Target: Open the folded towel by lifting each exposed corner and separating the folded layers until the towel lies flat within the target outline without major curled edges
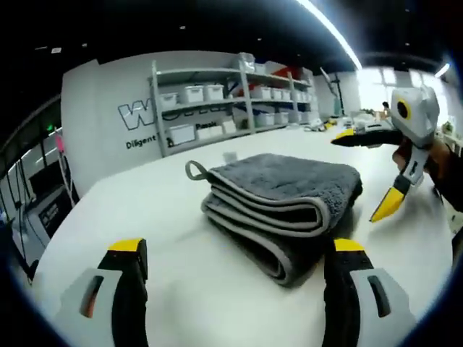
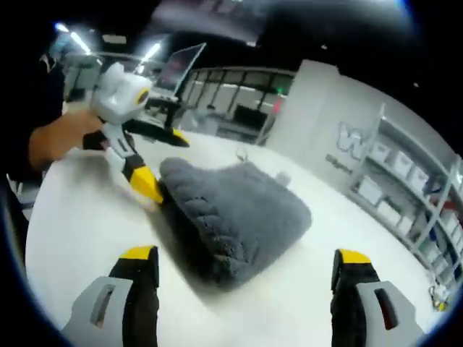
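Shown folded, the grey towel [image 1: 282, 206] rests on the white table [image 1: 145, 217] as a thick stack of layers, its bound edges facing the left gripper view and a small hanging loop [image 1: 195, 170] lying at its far left corner. Left gripper [image 1: 239, 264]: jaws spread wide, holding nothing, poised just short of the stack. Right gripper [image 1: 365, 173]: reaching in beside the towel's opposite end, also spread and empty, one yellow tip low near the cloth and the other held higher. From the right gripper view the towel [image 2: 239, 210] presents its rounded, plush fold, with the left gripper [image 2: 163, 163] close to its far edge, lower tip just beside the cloth.

Judgement: the unfolding has not yet begun. To do the first lift well, each gripper should take only the topmost layer at a corner (not the whole stack), pinch it on the bound edge, then raise and draw outward together so the layers separate without dragging the towel across the table. No target outline can be made out.
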{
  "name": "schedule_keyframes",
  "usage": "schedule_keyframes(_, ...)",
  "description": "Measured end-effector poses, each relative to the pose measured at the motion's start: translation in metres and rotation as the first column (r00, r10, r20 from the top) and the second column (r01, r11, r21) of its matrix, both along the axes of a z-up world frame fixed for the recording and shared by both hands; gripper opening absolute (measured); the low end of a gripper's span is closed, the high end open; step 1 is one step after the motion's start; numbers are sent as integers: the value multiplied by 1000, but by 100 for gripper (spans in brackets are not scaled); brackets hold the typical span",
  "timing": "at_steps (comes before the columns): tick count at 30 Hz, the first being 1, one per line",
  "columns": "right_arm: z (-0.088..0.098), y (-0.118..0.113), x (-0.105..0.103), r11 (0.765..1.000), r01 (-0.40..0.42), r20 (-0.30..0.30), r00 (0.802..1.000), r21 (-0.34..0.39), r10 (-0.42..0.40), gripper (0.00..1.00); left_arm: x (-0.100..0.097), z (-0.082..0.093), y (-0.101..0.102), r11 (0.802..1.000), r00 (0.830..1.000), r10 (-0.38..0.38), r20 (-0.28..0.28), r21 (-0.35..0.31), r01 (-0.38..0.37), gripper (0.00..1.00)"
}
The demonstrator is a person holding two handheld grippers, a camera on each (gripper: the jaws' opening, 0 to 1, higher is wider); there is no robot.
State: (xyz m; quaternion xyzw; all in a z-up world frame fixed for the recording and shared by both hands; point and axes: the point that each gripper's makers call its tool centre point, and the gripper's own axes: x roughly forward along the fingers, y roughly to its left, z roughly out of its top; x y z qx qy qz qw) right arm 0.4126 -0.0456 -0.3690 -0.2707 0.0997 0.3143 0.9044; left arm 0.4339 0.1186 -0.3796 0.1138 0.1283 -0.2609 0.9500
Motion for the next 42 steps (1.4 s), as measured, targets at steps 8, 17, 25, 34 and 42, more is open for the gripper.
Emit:
schedule_keyframes(8,32,-1,-2,999,-25,58,998,-42,27,100,-30,12,-22,993,999,-47,-20,-106,44,100)
schedule_keyframes(17,105,-18,-4,993,-74,146,985,-93,87,100,-71,69,-51,824,997,-66,-34,-566,36,100)
schedule_keyframes(25,159,-15,-5,959,-169,164,964,-226,208,100,-79,73,-56,605,989,-53,-138,-793,-78,99)
schedule_keyframes(34,184,5,-21,881,-396,2,912,-257,411,100,-74,69,-65,560,981,-17,-195,-815,-152,100)
schedule_keyframes(42,207,8,-12,799,-471,-101,877,-374,470,100,-71,74,-59,472,967,99,-236,-844,-254,100)
